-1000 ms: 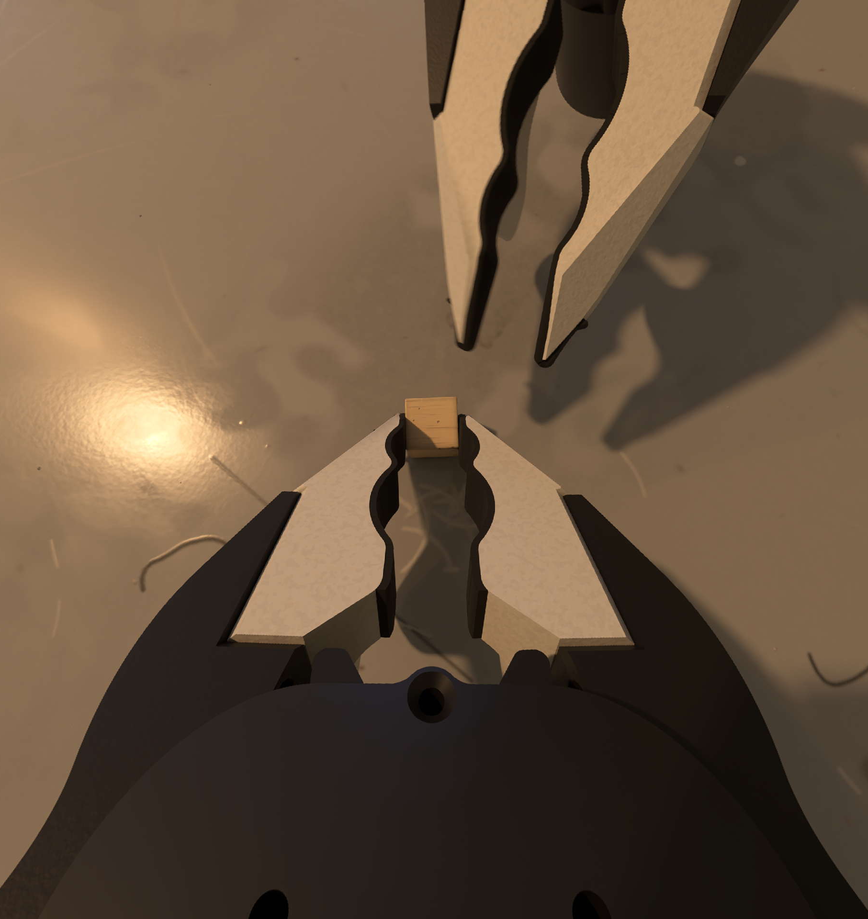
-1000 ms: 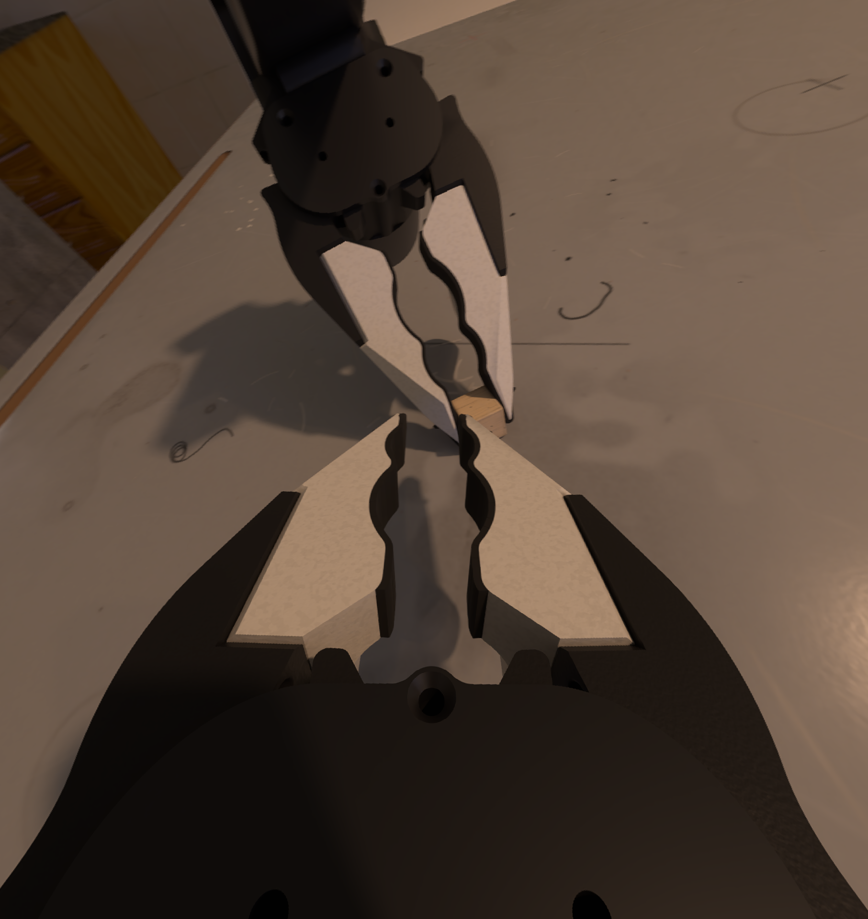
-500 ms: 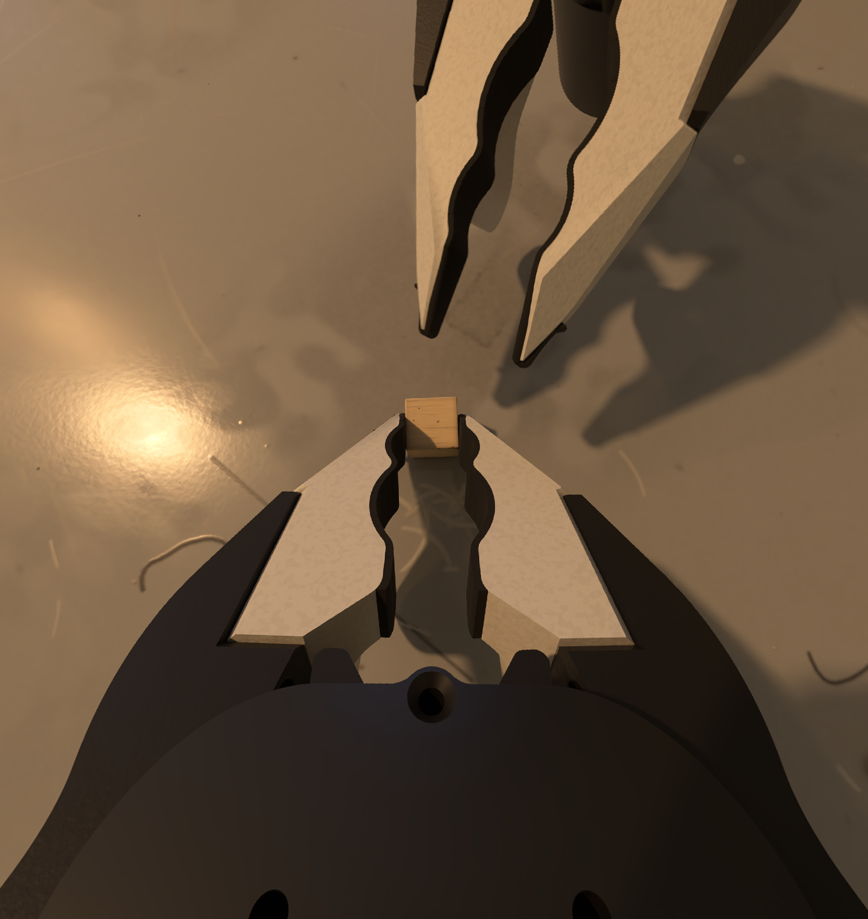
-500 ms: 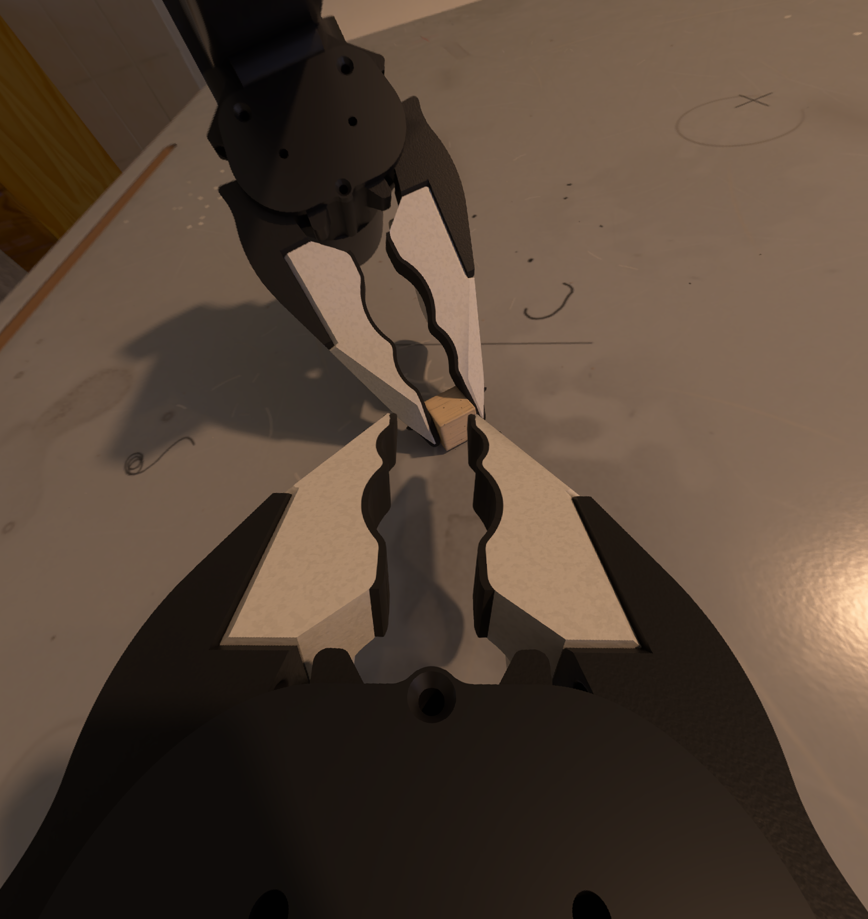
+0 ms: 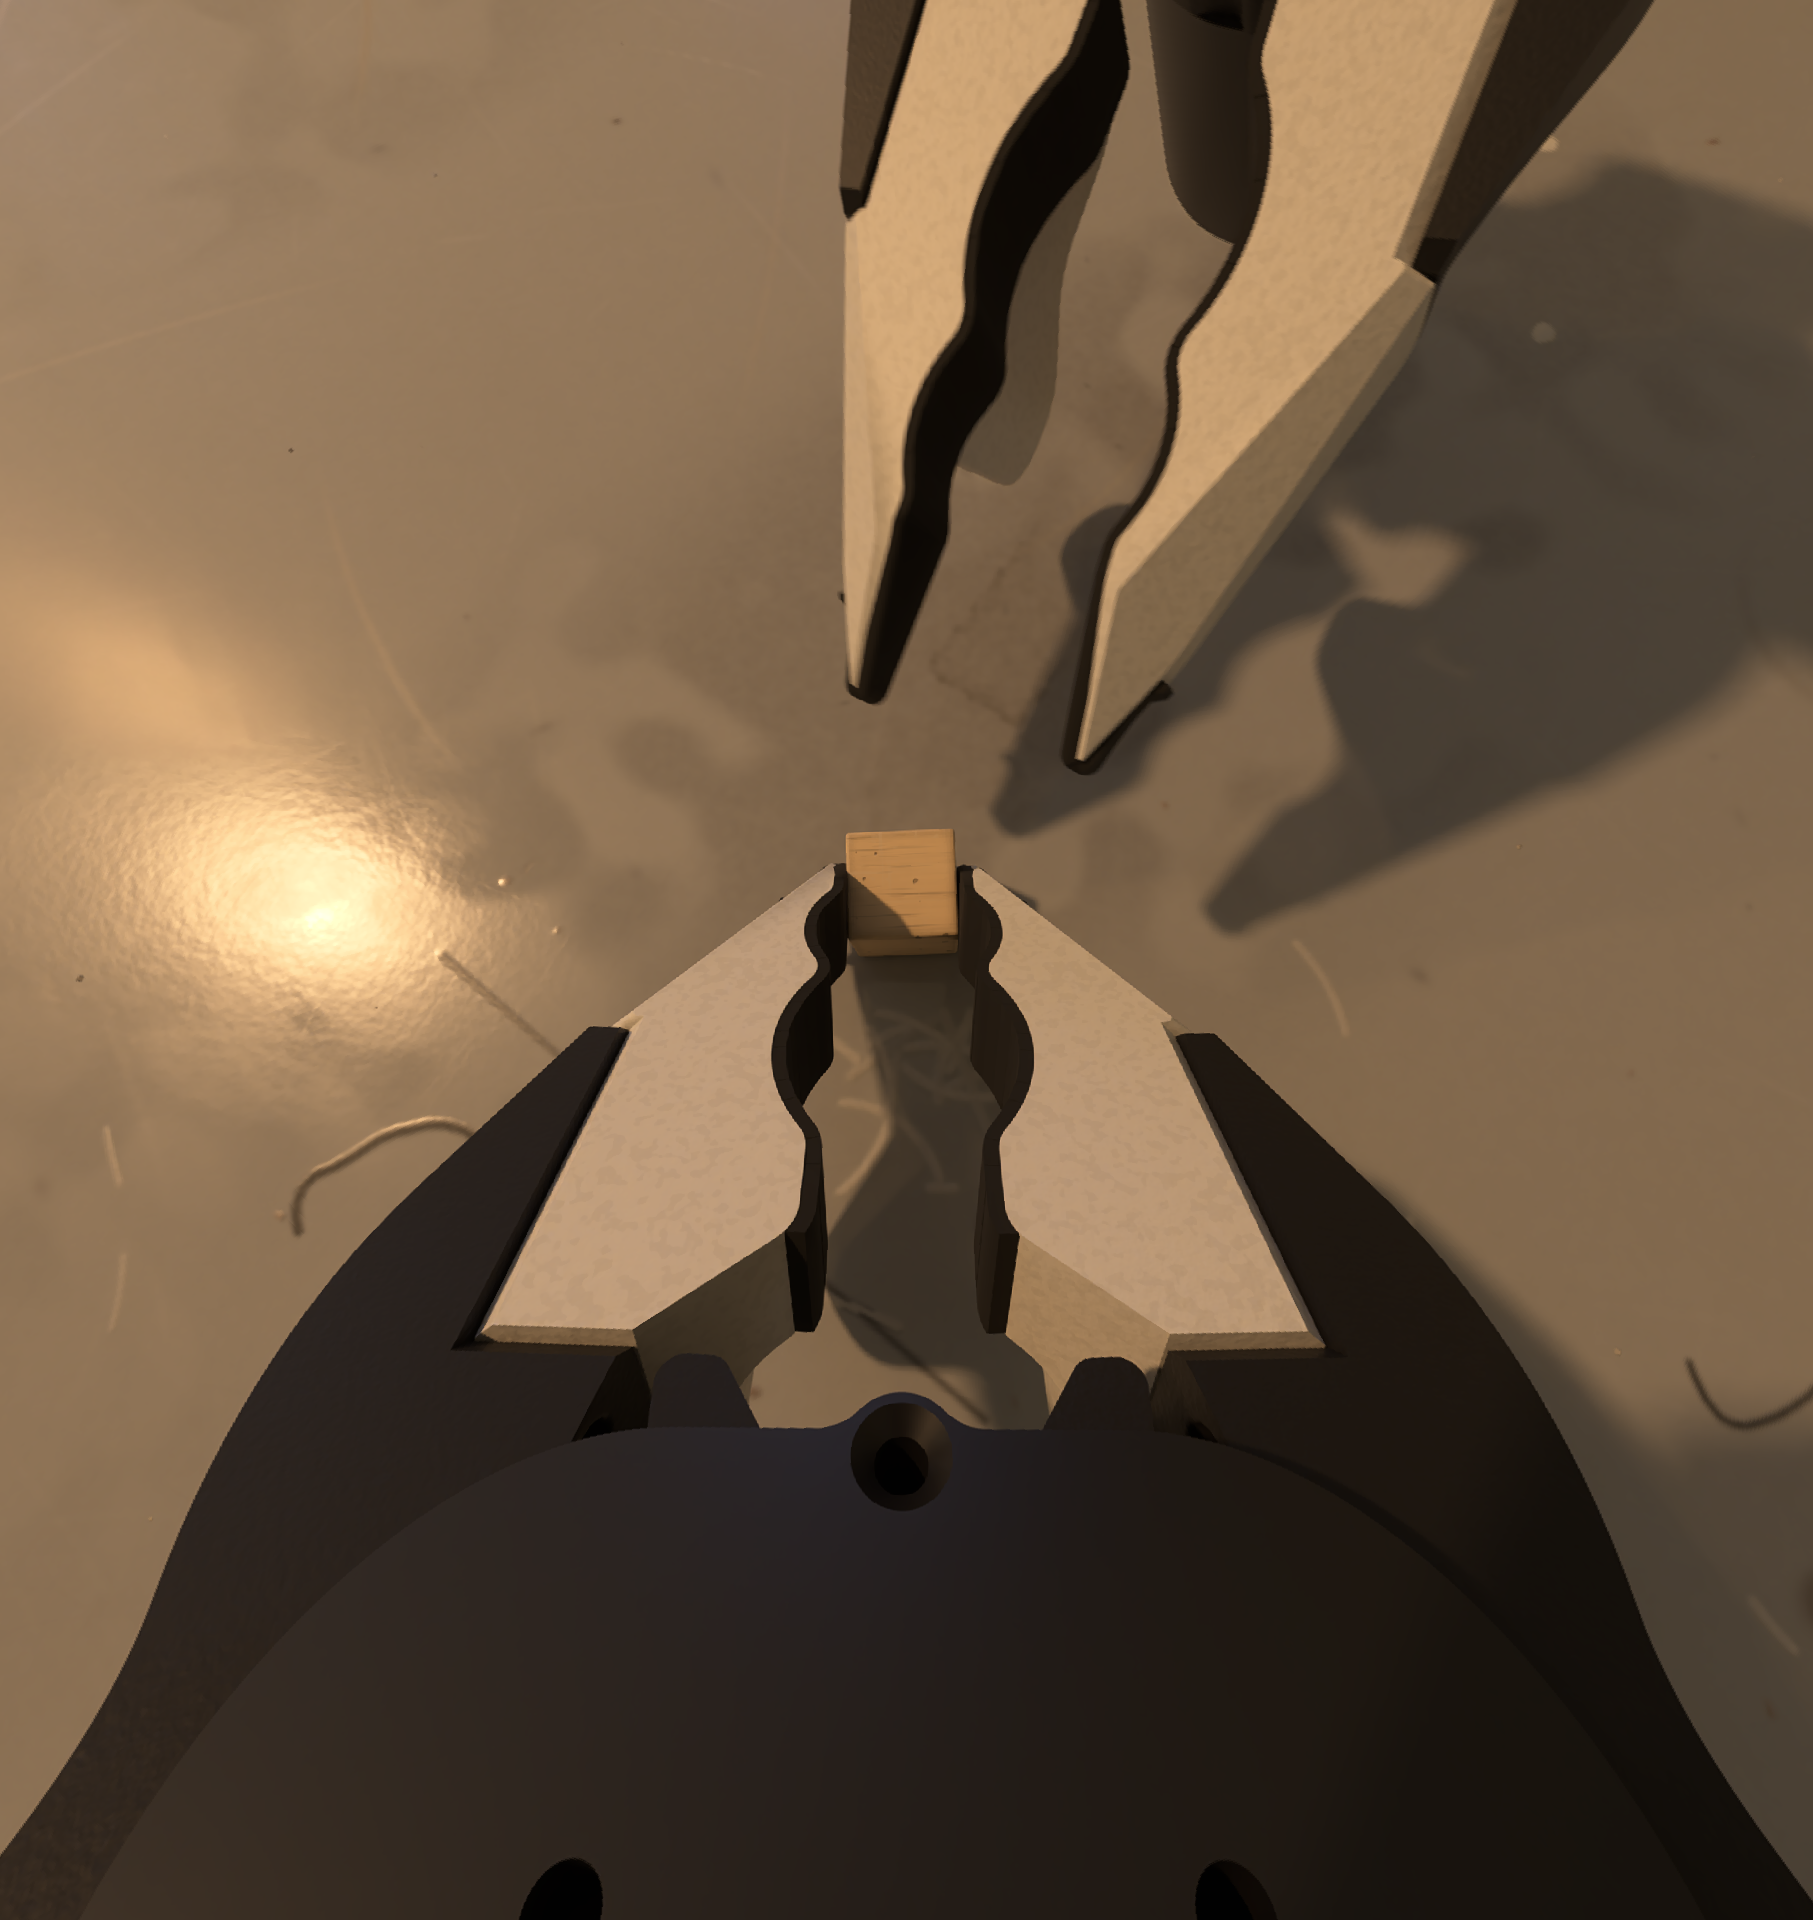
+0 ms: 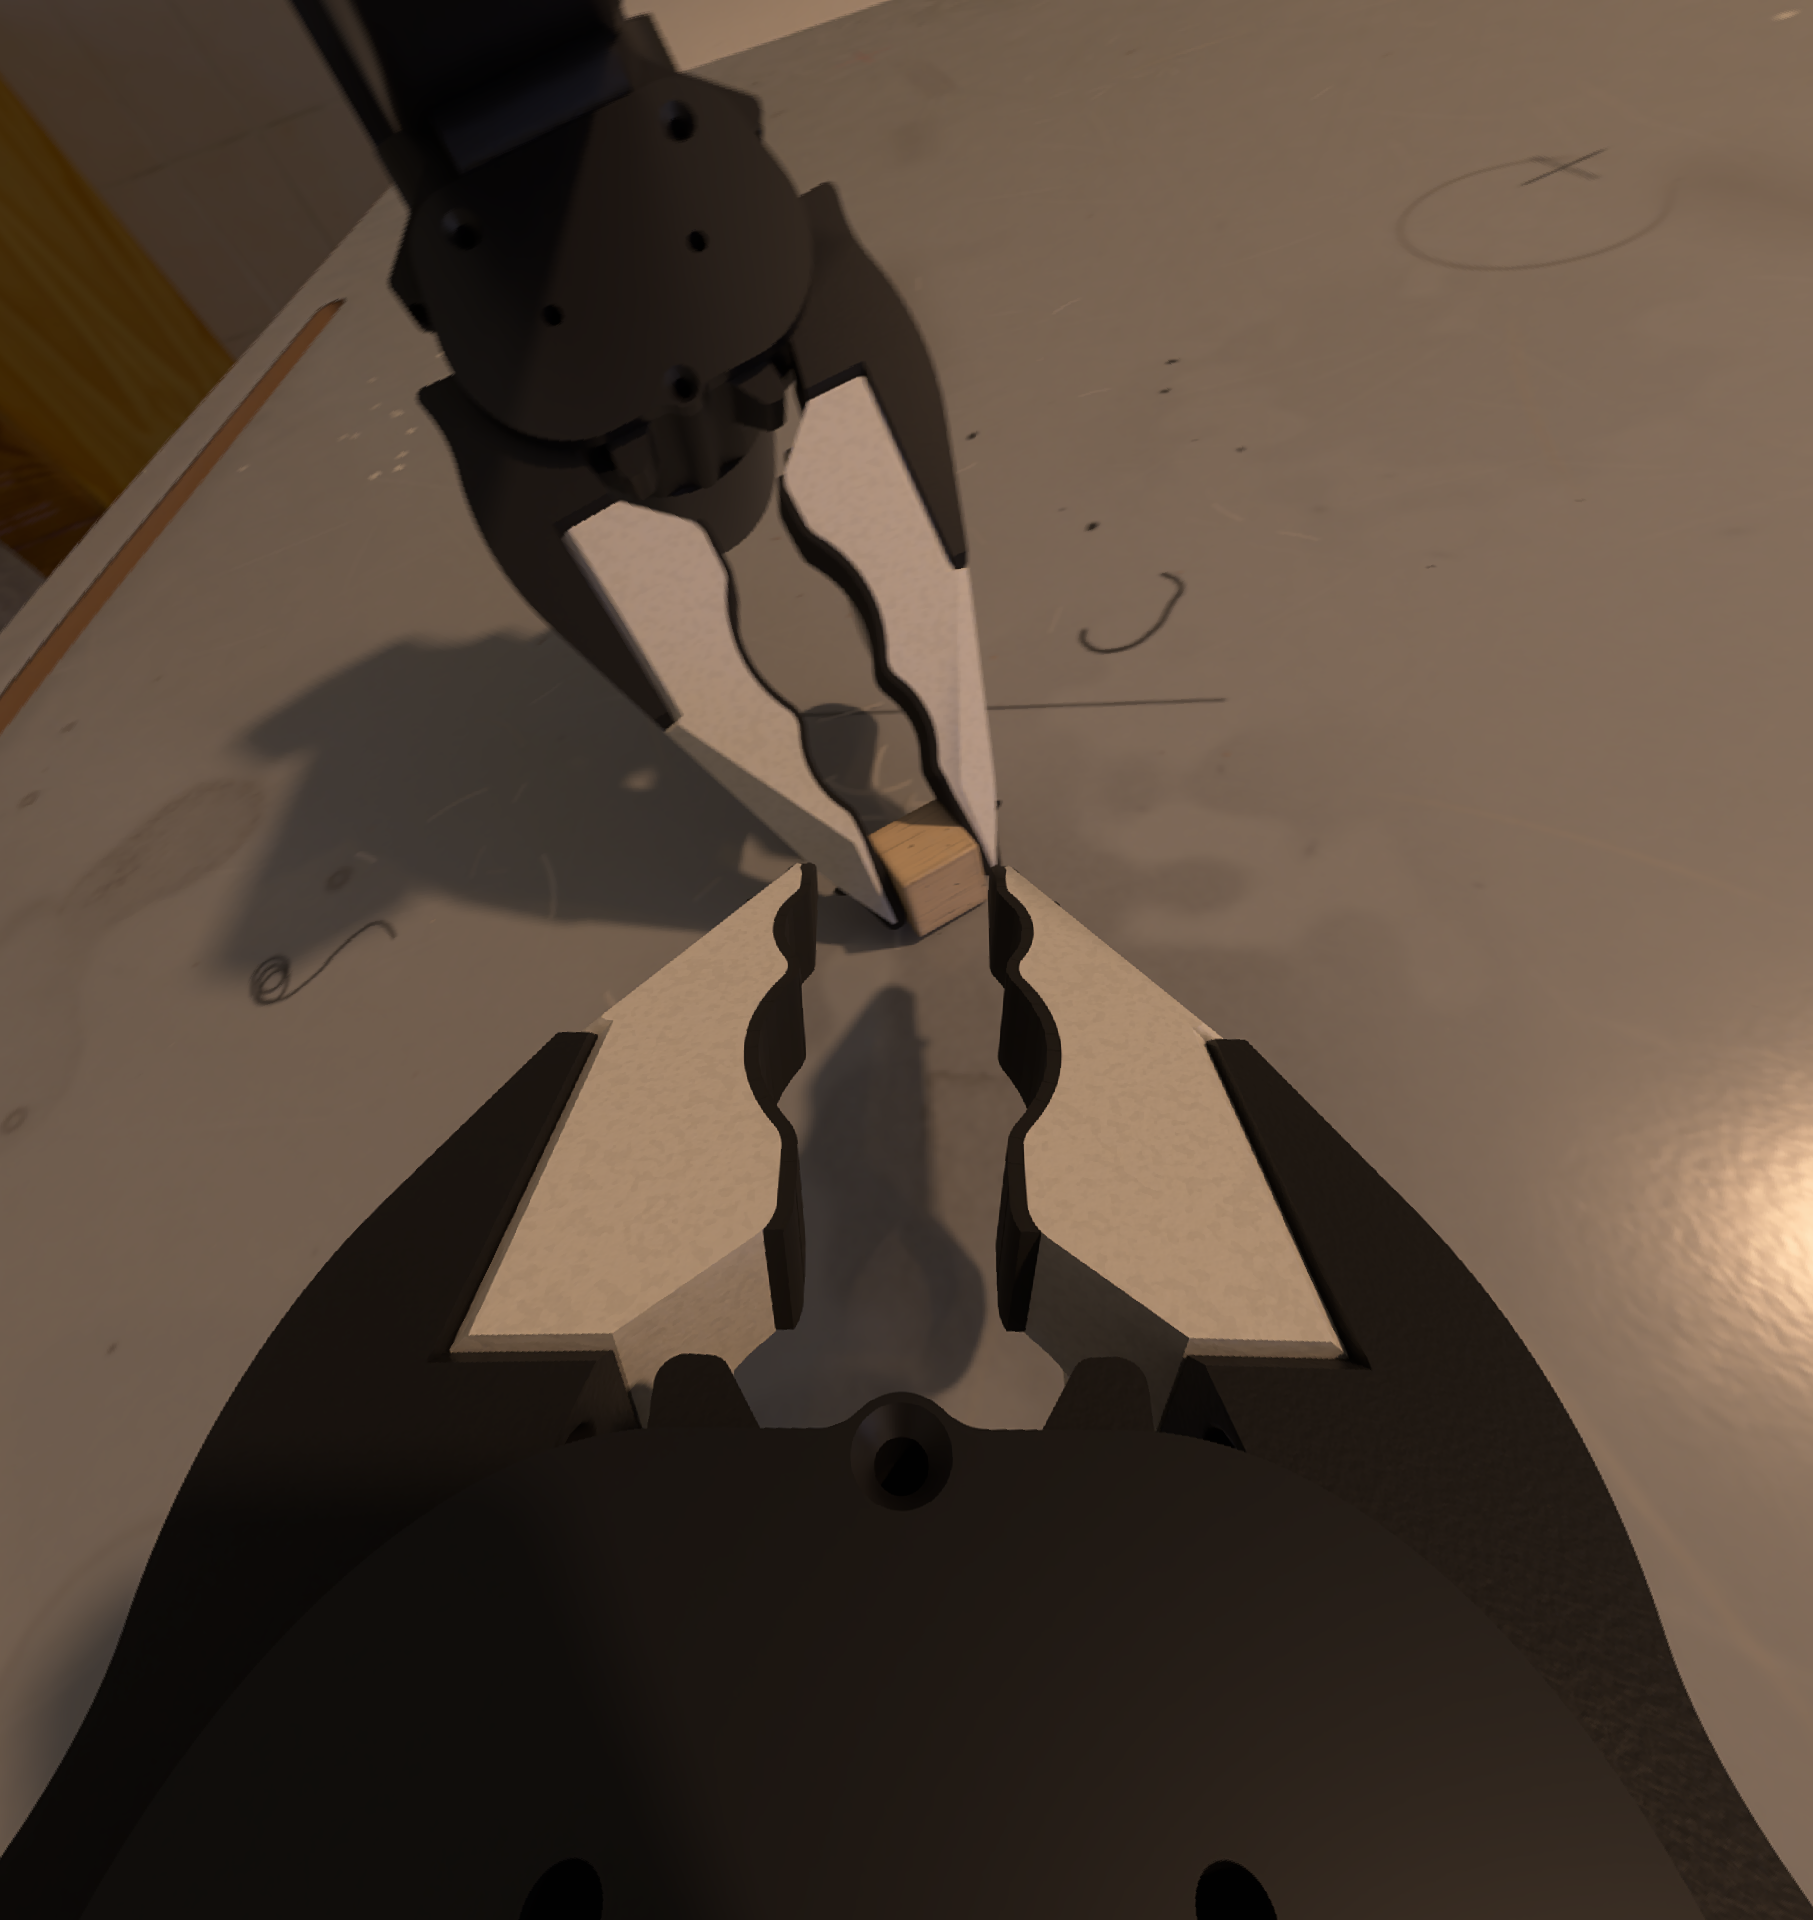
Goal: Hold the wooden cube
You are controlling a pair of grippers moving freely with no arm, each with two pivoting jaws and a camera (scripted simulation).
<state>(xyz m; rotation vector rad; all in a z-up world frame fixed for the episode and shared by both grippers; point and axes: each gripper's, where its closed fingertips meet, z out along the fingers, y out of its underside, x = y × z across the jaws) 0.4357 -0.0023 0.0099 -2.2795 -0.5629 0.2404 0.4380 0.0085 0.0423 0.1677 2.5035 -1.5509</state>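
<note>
Holding: left gripper (image 5: 900, 883) fingers closed on wooden cube (image 5: 901, 891), cube low over the counter (image 5: 258, 520).
Waiting: right gripper (image 6: 900, 883) fingers parted, empty, just near of cube.
Left: keep grip.

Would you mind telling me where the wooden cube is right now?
The cube sits clamped between the fingertips of the left hand-held gripper, centre of its wrist view; the open right hand-held gripper faces it, tips just short of it.

The small pale wooden cube (image 5: 901, 891) sits pinched between the tips of the left gripper (image 5: 901, 896), low over the glossy grey-brown tabletop (image 5: 258, 520), perhaps resting on it; beyond, the right gripper (image 5: 995, 717) hangs apart, fingers spread
</note>
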